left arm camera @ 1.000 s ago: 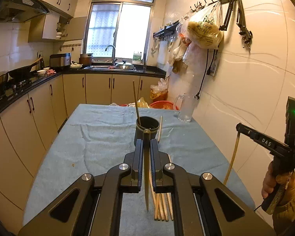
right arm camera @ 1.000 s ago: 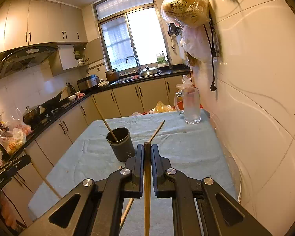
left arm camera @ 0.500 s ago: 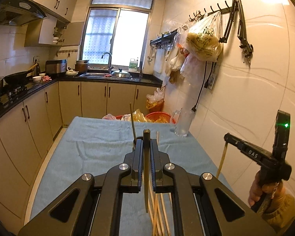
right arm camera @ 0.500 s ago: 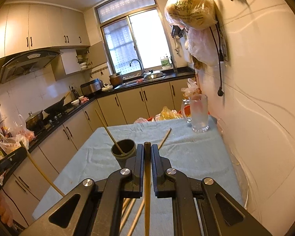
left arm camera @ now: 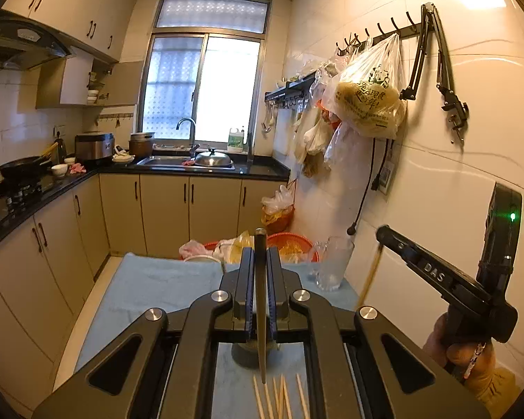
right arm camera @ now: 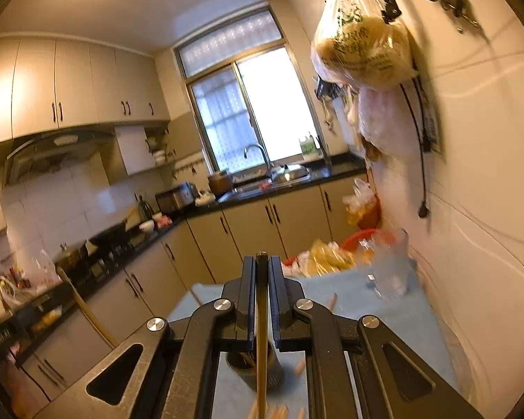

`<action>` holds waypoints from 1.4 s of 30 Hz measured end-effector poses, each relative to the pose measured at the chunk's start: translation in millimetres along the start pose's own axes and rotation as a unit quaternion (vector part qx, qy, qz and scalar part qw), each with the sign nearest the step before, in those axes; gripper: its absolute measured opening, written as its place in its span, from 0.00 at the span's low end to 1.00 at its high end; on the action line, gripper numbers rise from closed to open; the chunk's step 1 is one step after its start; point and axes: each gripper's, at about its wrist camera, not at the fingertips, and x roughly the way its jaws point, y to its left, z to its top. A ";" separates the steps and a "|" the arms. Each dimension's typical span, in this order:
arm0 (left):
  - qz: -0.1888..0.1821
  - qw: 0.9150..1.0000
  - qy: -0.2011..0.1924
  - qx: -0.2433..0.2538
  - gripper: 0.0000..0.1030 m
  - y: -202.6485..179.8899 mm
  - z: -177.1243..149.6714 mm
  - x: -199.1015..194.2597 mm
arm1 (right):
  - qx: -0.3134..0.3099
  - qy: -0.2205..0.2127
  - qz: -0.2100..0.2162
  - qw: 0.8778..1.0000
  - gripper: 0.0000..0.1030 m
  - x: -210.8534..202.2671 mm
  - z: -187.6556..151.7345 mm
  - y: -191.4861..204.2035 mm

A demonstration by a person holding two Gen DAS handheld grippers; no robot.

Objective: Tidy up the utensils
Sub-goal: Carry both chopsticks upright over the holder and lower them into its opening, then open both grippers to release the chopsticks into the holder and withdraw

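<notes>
Left black two-finger gripper [left arm camera: 261, 262]: clenched on a single brown wooden chopstick [left arm camera: 261, 314], which stands nearly vertical at the centre of the left wrist view, its lower tip just above the loose pale wooden chopsticks [left arm camera: 279, 398] lying at the bottom centre. The dark grey cylindrical utensil holder [left arm camera: 248, 356] shows only in part, under the jaws at lower centre; a second ago it stood clear ahead of the fingers in mid-frame. The light blue cloth-covered table [left arm camera: 157, 286] now sits lower in the frame, and more of the window and ceiling shows.

Right black two-finger gripper [right arm camera: 262, 269]: clenched on a second brown wooden chopstick [right arm camera: 260, 349], running down the centre of the right wrist view. The holder [right arm camera: 272, 373] lies beneath the jaws at lower centre, where earlier it was up and left of the fingertips. This view is blurred by motion and tilted; the ceiling lamp now shows at upper left.

The clear glass mug [left arm camera: 332, 262] stands right of centre, near the tiled wall. At the right edge, a hand [left arm camera: 447, 345] grips the right gripper's handle, now higher in frame than before.
</notes>
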 end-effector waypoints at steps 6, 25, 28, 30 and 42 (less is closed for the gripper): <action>0.005 1.000 0.000 0.008 0.06 -6.4 14.4 43.7 | 0.027 -0.025 -0.001 0.999 0.07 46.9 20.7 -1.1; 0.023 0.995 0.095 -0.016 0.06 12.2 -25.3 152.8 | 0.052 0.090 -0.021 0.994 0.08 165.3 -41.7 -37.6; 0.024 0.996 0.090 -0.012 0.08 10.2 -26.0 147.6 | 0.066 0.101 -0.015 0.993 0.09 168.3 -47.6 -43.8; 0.021 0.996 0.090 -0.010 0.13 8.9 -25.7 144.0 | 0.073 0.104 -0.013 0.992 0.20 168.6 -47.9 -45.6; 0.017 0.998 0.047 -0.025 0.45 8.9 -13.7 64.5 | 0.054 0.081 -0.029 0.995 0.49 107.8 -25.6 -40.7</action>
